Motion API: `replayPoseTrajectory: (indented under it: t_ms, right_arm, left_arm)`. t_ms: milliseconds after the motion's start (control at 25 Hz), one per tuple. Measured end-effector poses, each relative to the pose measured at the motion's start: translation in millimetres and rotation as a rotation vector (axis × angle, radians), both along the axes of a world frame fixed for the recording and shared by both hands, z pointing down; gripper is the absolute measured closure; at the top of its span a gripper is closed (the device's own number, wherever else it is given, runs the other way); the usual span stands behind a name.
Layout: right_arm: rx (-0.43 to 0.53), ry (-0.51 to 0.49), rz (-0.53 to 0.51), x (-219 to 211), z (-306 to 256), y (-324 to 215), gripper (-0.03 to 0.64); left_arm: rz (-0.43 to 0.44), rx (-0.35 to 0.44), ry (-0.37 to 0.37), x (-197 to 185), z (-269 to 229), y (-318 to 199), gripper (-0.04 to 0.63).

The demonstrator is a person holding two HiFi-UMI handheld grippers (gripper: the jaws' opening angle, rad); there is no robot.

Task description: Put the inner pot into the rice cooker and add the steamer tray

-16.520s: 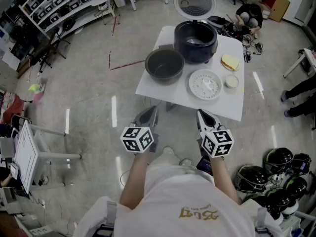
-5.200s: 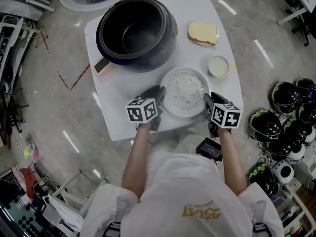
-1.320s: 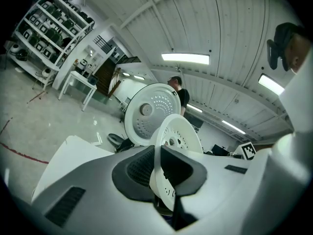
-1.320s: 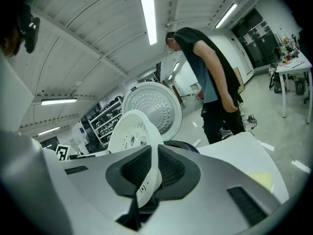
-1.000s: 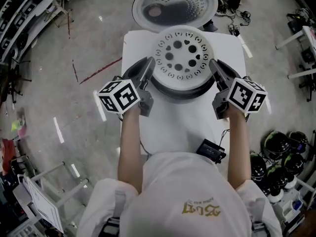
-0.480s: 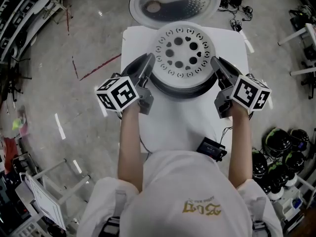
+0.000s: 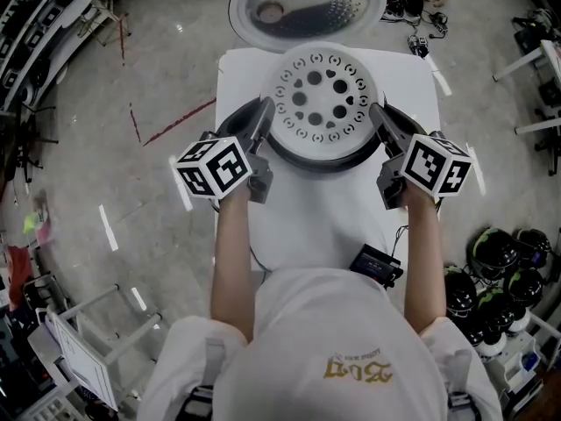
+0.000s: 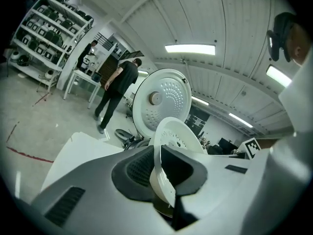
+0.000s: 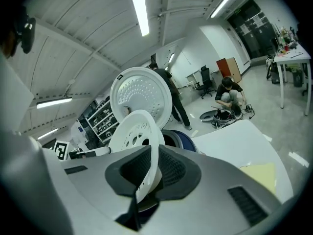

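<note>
The white perforated steamer tray (image 7: 324, 95) hangs level over the dark rice cooker (image 7: 324, 163), covering its mouth; the inner pot is hidden beneath. My left gripper (image 7: 263, 114) is shut on the tray's left rim and my right gripper (image 7: 377, 112) on its right rim. In the left gripper view the tray's edge (image 8: 178, 136) stands between the pads of the left gripper (image 8: 159, 168). In the right gripper view the rim (image 9: 137, 126) sits between the pads of the right gripper (image 9: 151, 170), whose jaws have just been opening slightly. The cooker's lid (image 7: 307, 7) stands open behind.
The cooker stands on a small white table (image 7: 324, 222). A black device (image 7: 375, 266) lies at the table's near edge. Helmets (image 7: 500, 270) crowd the floor at right, and shelves (image 7: 35, 16) at left. A yellow sponge (image 9: 259, 173) lies on the table. People (image 8: 115, 89) are behind.
The inner pot went from the table into the cooker, and the tray was lifted off the table to above the cooker. Over the last second tray and grippers hardly shifted.
</note>
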State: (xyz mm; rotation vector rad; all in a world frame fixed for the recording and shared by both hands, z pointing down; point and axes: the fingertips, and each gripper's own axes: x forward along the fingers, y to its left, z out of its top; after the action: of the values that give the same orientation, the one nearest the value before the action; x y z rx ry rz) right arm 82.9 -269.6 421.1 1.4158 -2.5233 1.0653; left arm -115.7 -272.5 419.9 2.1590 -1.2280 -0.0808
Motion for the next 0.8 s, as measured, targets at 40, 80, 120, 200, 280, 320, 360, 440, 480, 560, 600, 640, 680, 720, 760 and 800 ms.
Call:
replayPoseTrajectory:
  t_ms: [40, 80, 120, 200, 280, 320, 360, 440, 480, 560, 600, 640, 680, 720, 760, 800]
  right_arm:
    - [0.007, 0.016, 0.001, 0, 1, -1, 0.557]
    - [0.014, 0.038, 0.0, -1, 3, -2, 0.554]
    - [0.021, 0.066, 0.0, -1, 4, -3, 0.549]
    - [0.039, 0.131, -0.003, -1, 8, -6, 0.54]
    - [0.063, 0.211, -0.015, -2, 12, -9, 0.529]
    - [0.076, 0.257, -0.023, -4, 13, -10, 0.521]
    - [0.088, 0.301, -0.032, -6, 15, -11, 0.514]
    - [0.102, 0.362, -0.043, -10, 18, -10, 0.5]
    - [0.103, 0.373, -0.042, -11, 19, -10, 0.497]
    - [0.101, 0.375, -0.031, -11, 21, -11, 0.495]
    - [0.1, 0.375, -0.027, -11, 22, -11, 0.495]
    - [0.101, 0.379, -0.024, -10, 23, -12, 0.494]
    - [0.103, 0.385, -0.022, -10, 24, -12, 0.492]
    - [0.107, 0.393, -0.021, -10, 25, -13, 0.491]
    - [0.111, 0.403, -0.019, -10, 26, -13, 0.489]
    - [0.115, 0.415, -0.015, -10, 27, -14, 0.488]
  left_arm:
    - [-0.004, 0.001, -0.028, 0, 2, -1, 0.531]
    - [-0.005, 0.002, -0.055, 1, 3, -1, 0.528]
    - [-0.006, 0.003, -0.079, 1, 5, -2, 0.526]
    - [-0.005, 0.005, -0.124, 3, 8, -4, 0.522]
    - [-0.004, 0.006, -0.169, 4, 11, -6, 0.518]
    - [-0.002, 0.006, -0.192, 4, 13, -7, 0.517]
    - [0.0, 0.004, -0.214, 3, 15, -7, 0.515]
    - [0.006, -0.005, -0.256, 2, 21, -6, 0.51]
    - [0.008, -0.01, -0.272, 2, 24, -5, 0.505]
    - [0.012, -0.01, -0.291, 2, 26, -5, 0.498]
    - [0.014, -0.007, -0.299, 3, 26, -6, 0.497]
    - [0.017, -0.002, -0.314, 4, 26, -7, 0.495]
    - [0.022, 0.003, -0.337, 4, 27, -8, 0.491]
    - [0.027, 0.008, -0.365, 5, 29, -8, 0.486]
    - [0.033, 0.011, -0.394, 6, 31, -8, 0.48]
    - [0.037, 0.014, -0.422, 7, 33, -8, 0.474]
